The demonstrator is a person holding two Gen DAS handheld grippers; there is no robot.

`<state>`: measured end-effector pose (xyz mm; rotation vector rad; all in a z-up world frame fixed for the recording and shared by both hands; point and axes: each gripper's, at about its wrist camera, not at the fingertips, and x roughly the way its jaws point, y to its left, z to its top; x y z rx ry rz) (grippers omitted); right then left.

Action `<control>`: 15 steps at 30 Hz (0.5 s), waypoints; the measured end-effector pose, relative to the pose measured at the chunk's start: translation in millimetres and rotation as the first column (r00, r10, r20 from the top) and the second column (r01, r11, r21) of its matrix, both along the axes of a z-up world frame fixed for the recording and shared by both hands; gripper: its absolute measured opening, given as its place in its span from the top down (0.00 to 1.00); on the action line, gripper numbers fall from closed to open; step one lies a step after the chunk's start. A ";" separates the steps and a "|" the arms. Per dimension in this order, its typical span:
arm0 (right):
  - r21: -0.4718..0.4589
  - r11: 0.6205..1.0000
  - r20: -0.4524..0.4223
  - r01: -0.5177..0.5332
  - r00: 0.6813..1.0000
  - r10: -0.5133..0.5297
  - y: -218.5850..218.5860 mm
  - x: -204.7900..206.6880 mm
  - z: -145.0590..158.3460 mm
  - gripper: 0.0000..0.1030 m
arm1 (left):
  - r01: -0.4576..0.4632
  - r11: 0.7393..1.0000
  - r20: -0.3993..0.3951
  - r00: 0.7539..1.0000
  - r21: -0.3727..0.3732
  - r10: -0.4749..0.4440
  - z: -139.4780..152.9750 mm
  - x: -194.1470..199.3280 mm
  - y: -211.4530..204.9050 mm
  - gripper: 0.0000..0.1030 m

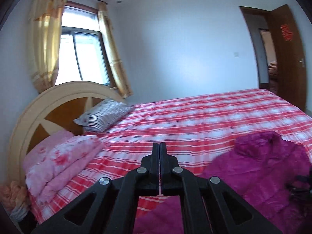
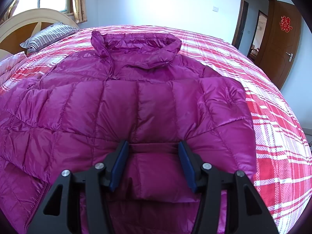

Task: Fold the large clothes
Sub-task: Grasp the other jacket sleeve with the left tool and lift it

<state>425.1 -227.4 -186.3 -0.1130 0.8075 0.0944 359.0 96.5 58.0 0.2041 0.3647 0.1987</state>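
My left gripper (image 1: 159, 152) is closed tight, pads pressed flat together with nothing between them, and it points out across the bed (image 1: 195, 120) toward the far wall. The purple down jacket (image 1: 263, 165) lies below and to the right of it, none of it in my left grip.

My right gripper (image 2: 154, 154) is about half open and angled down onto the jacket (image 2: 136, 107). A puffy quilted fold bulges up between the blue pads (image 2: 119, 165), and a band of fabric stretches from one to the other. The pads seem to touch the fabric at the sides, but I cannot tell whether they are truly pinching it or just straddling it. Ahead of this gripper the jacket lies front-up on the checked bedspread, collar (image 2: 136, 44) at the far end, with the zipper running down from the collar left of my line. A sleeve appears to be folded across the chest just beyond my fingertips.

I judge this as an early stage of folding: the jacket is spread out and one sleeve brought in, while the body is not yet folded over. Next, I think, my left gripper must come back down to the jacket's left side and take the hem or the other sleeve. The slippery, air-filled shell will likely need a firm bite and a press afterwards so the fold does not spring open.

A striped pillow (image 1: 105, 115) and a folded pink quilt (image 1: 62, 161) lie well off to the left, clear of the work.
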 end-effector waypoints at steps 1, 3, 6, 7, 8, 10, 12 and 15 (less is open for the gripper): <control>0.002 1.000 0.000 0.000 1.000 0.000 -0.2 0.0 0.2 0.46 | 0.014 1.000 -0.023 1.000 0.004 -0.014 -7.5 -1.4 -7.4 0.99; 0.004 1.000 0.001 0.001 1.000 -0.001 -0.8 -0.3 0.9 0.46 | 0.017 1.000 -0.080 0.997 0.002 -0.017 -25.3 -1.3 -5.8 0.99; 0.015 1.000 0.002 0.001 1.000 -0.001 -2.5 -0.3 1.4 0.46 | -0.034 0.998 -0.210 0.977 -0.056 0.022 -67.8 -0.6 28.4 0.99; 0.017 1.000 0.004 0.001 1.000 -0.001 -2.4 -0.8 1.4 0.46 | -0.061 0.993 -0.247 0.968 -0.099 0.035 -83.1 -4.1 48.4 0.99; 0.020 1.000 0.004 0.001 1.000 -0.001 -3.0 -0.4 1.7 0.46 | -0.089 0.987 -0.272 0.961 -0.134 0.049 -95.4 -8.0 66.6 0.99; 0.021 1.000 0.006 0.001 1.000 -0.001 -3.3 -0.8 1.7 0.46 | -0.160 0.967 -0.304 0.948 -0.199 0.094 -119.9 -23.7 105.6 0.99; 0.017 1.000 0.006 0.001 1.000 -0.001 -3.0 -1.2 1.7 0.45 | -0.203 0.947 -0.323 0.939 -0.251 0.116 -138.0 -38.8 134.8 0.99; 0.009 1.000 0.008 0.001 1.000 -0.001 -2.6 -1.2 1.2 0.45 | -0.266 0.919 -0.372 0.917 -0.292 0.147 -164.2 -61.1 166.1 0.86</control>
